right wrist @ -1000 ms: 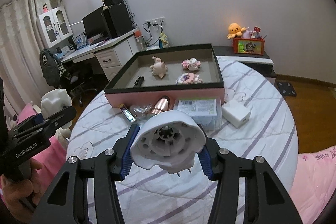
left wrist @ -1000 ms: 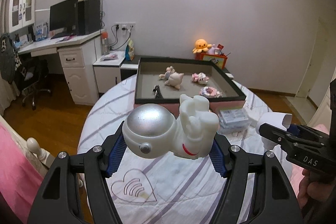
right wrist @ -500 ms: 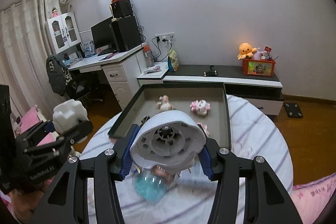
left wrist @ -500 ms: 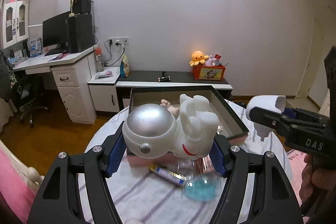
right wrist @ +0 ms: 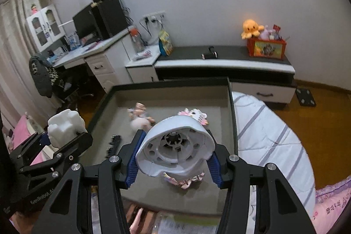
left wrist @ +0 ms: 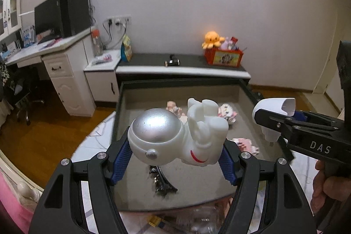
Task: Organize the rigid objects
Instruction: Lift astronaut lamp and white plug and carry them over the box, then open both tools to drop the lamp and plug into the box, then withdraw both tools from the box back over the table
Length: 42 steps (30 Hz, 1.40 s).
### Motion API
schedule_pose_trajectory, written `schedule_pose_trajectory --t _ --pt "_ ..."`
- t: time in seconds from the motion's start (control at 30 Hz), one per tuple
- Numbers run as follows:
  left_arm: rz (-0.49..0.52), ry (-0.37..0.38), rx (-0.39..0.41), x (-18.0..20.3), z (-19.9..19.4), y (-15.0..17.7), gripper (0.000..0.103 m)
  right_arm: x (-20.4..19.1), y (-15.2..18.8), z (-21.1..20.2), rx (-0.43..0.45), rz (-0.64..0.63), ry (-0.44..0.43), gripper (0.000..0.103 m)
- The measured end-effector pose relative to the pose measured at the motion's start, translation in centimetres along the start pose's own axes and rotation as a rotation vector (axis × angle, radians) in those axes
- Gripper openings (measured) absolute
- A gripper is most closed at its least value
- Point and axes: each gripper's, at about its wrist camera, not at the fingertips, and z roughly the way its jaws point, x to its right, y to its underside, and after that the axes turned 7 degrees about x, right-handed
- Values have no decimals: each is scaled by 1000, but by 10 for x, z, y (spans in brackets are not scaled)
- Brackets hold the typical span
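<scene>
A white astronaut figure (left wrist: 175, 137) with a silver dome helmet lay sideways, helmet to the left, clamped between blue pads over the near part of the tray (left wrist: 245, 89). A white plug-in housing (right wrist: 175, 148), hollow ribbed face toward the camera and prongs pointing down, was likewise clamped above the tray. In the dark-rimmed, grey-floored tray lay a pink pig figure (right wrist: 140, 117), two pink-and-white trinkets and a black hair clip (left wrist: 163, 181).

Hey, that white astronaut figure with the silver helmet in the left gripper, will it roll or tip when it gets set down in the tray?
The astronaut figure looks like rigid moulded plastic. Its domed helmet seems top-heavy, so it may tip or roll on the tray floor. It probably feels light.
</scene>
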Motion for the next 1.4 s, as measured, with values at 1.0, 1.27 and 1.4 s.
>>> schedule_pose_trajectory --t 1.0,1.27,1.4 --pt "-51 -52 196 -16 -141 45 103 -15 55 -115 162 30 26 103" --pt "-48 -85 248 -9 -196 76 103 -41 85 -167 215 -19 54 103" --pt "-72 -90 251 -6 -212 88 103 -51 97 -188 255 -33 90 103"
